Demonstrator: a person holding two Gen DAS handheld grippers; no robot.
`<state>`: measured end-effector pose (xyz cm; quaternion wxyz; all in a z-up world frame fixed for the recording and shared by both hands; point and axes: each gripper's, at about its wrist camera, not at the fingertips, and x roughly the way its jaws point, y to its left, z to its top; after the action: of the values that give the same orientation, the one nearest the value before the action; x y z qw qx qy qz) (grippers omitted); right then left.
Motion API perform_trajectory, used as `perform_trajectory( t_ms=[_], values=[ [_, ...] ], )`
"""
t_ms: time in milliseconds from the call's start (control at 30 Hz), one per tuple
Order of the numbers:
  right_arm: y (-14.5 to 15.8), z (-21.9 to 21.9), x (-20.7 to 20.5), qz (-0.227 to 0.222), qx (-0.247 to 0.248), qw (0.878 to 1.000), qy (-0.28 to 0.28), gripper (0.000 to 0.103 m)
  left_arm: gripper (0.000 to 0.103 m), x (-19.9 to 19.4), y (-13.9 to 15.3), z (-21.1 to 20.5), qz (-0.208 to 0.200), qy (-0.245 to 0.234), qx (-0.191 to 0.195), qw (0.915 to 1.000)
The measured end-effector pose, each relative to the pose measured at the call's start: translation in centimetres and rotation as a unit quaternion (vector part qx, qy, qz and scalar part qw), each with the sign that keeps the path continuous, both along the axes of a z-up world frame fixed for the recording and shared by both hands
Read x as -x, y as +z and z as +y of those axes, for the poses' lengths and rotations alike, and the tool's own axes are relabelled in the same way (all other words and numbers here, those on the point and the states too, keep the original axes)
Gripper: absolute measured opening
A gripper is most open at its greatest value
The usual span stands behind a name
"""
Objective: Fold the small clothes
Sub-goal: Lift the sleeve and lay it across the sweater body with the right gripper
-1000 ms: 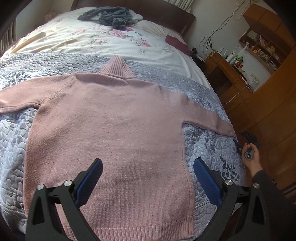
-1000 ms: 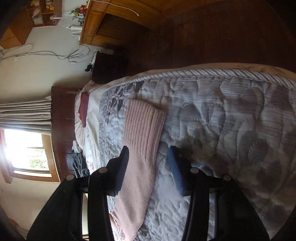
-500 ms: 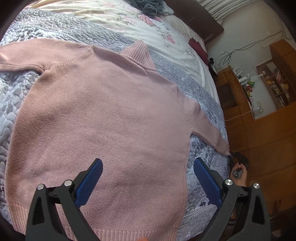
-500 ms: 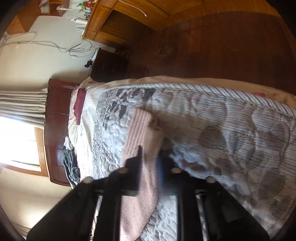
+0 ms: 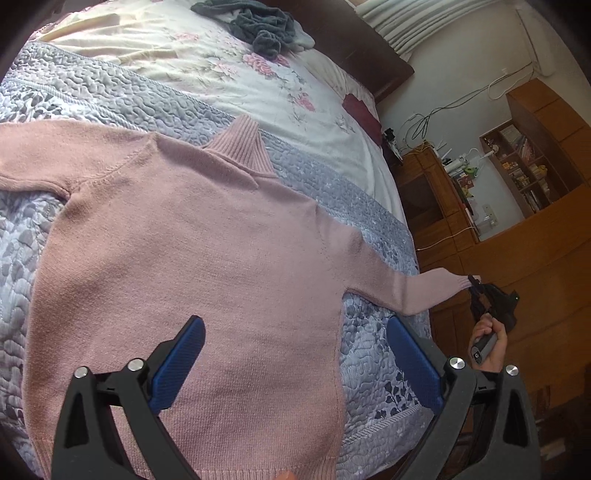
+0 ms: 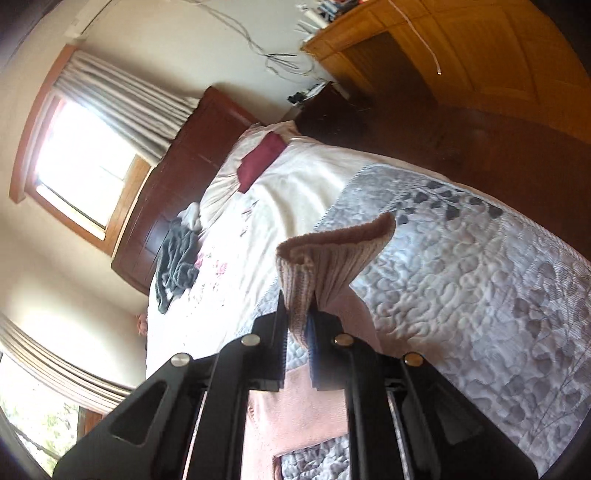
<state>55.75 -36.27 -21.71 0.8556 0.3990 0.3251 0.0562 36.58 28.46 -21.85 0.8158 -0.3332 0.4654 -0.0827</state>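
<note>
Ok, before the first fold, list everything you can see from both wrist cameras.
sweater: one, pink, flat on the quilt, right cuff lifted
quilt: one, grey, leaf print, bed's near half
floral sheet: one, cream, beyond the quilt
dark clothes: one heap, grey, by the headboard
maroon item: one, far bed corner
headboard: one, dark wood
wooden furniture: brown, beside the bed
left gripper: open, over the sweater's hem
right gripper: shut on the cuff
hand: one, holding the right gripper

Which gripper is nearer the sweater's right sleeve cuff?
Right. The right gripper has its fingers shut on the cuff, lifting it off the quilt. The left gripper hovers open over the sweater near the hem.
</note>
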Motion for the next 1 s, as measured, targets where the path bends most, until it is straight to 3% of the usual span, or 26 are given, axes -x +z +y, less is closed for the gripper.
perform_trajectory(
  t_ms=[100,267,433,633,733,867,967,1000],
  values=[
    [1.7,4.1,0.5,-0.016,0.018,0.999,0.034,0.008,0.099,-0.9,0.1,0.5,0.028,-0.005,0.000,0.9996],
    [2.8,11.0,0.6,-0.025,0.039,0.995,0.093,0.008,0.099,-1.7,0.1,1.1,0.026,-0.010,0.006,0.9996],
    [2.0,18.0,0.5,-0.021,0.071,0.987,0.144,0.008,0.099,-3.3,0.3,1.3,0.015,-0.014,0.009,0.9997],
    [-2.1,25.8,0.5,0.008,0.121,0.974,0.191,0.008,0.099,-5.6,0.2,0.7,-0.015,-0.033,0.035,0.9987],
    [-4.9,29.5,0.6,0.023,0.178,0.961,0.212,0.008,0.099,-7.1,-0.6,0.4,-0.023,-0.043,0.055,0.9973],
    [-9.0,34.2,0.9,0.035,0.260,0.934,0.241,0.008,0.099,-9.6,-2.8,-0.2,-0.016,-0.047,0.088,0.9949],
    [-12.1,37.1,1.3,0.048,0.312,0.908,0.275,0.018,0.099,-11.8,-5.0,-1.0,0.005,-0.050,0.106,0.9931],
    [-12.9,37.7,1.8,0.048,0.321,0.902,0.283,0.029,0.099,-12.5,-5.7,-1.3,0.009,-0.052,0.108,0.9928]
  ],
)
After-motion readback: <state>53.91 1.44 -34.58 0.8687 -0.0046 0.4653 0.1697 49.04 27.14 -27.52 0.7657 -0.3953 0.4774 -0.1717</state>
